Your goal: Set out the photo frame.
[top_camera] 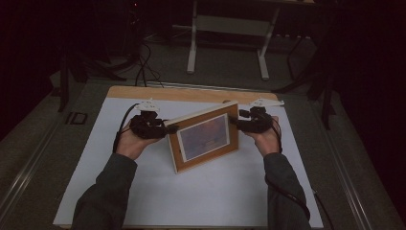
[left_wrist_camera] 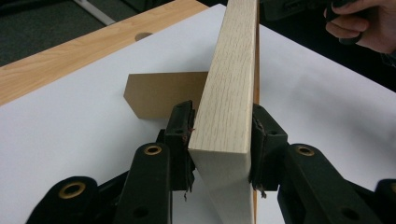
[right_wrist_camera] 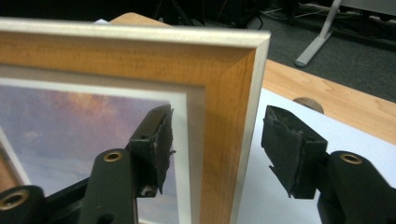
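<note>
Left gripper: clamped on the near side edge of the picture frame, one pad on the front face and one on the back; keep this grip steady, since it seems to be what steadies the frame.
Right gripper: let go; its jaws straddle the frame's other side edge with a clear gap on the outer side, and no pad presses on the wood. Draw it straight back off the edge so neither pad drags the frame sideways.
Picture frame: stands tilted on the white sheet near the middle of the table, picture side towards the person, between the two grippers.
Stand: the brown prop behind the frame juts out towards the sheet; I cannot tell how firmly it sits, so test it before loosening the left grip.
Next move, as I judge it: ease the left jaws apart slowly, watching for a lean, then pull away level.
Risk: a quick release could tip the frame.
</note>
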`<state>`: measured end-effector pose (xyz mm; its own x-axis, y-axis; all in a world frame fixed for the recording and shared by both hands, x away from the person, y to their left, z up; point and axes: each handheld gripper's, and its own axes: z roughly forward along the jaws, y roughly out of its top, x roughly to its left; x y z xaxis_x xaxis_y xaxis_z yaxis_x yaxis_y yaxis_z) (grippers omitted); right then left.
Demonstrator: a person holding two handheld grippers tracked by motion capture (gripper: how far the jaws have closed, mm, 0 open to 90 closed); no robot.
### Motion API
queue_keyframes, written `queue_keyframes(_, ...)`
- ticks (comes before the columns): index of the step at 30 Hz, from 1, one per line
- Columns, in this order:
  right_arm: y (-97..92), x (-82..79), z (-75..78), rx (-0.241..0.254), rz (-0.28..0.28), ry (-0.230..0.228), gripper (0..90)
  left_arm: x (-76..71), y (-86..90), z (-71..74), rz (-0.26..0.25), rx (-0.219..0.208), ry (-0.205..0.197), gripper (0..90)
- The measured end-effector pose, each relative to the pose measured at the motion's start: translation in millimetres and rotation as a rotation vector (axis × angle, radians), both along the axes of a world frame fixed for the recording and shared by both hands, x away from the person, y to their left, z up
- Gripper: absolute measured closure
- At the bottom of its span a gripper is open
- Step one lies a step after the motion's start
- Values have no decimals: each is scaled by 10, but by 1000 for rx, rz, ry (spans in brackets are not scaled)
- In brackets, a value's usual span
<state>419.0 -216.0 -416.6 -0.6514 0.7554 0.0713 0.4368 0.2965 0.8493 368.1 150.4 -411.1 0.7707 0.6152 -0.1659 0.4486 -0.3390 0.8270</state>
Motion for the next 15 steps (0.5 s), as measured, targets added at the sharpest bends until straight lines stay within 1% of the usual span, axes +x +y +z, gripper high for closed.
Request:
queue_keyframes(3, 0, 36, 12, 6, 6, -3, 408, -4, -3, -9, 3, -1, -1, 669)
queue_keyframes(4, 6, 57, 26, 15, 18, -4, 407, -9, -3, -13, 4, -2, 0, 670)
queue_keyframes(7, 32, 88, 43, 13, 47, 0, 410, -25, 4, -40, 11, -17, 7, 672)
queue_keyframes(9, 41, 110, 44, 14, 52, -1, 404, -41, 13, -59, 15, -23, 9, 666)
queue_keyframes(11, 51, 133, 35, 17, 58, 7, 394, -62, 27, -71, 17, -25, 9, 662)
queue_keyframes(15, 68, 147, -19, 6, 74, 14, 375, -103, 53, -94, 20, -26, 5, 667)
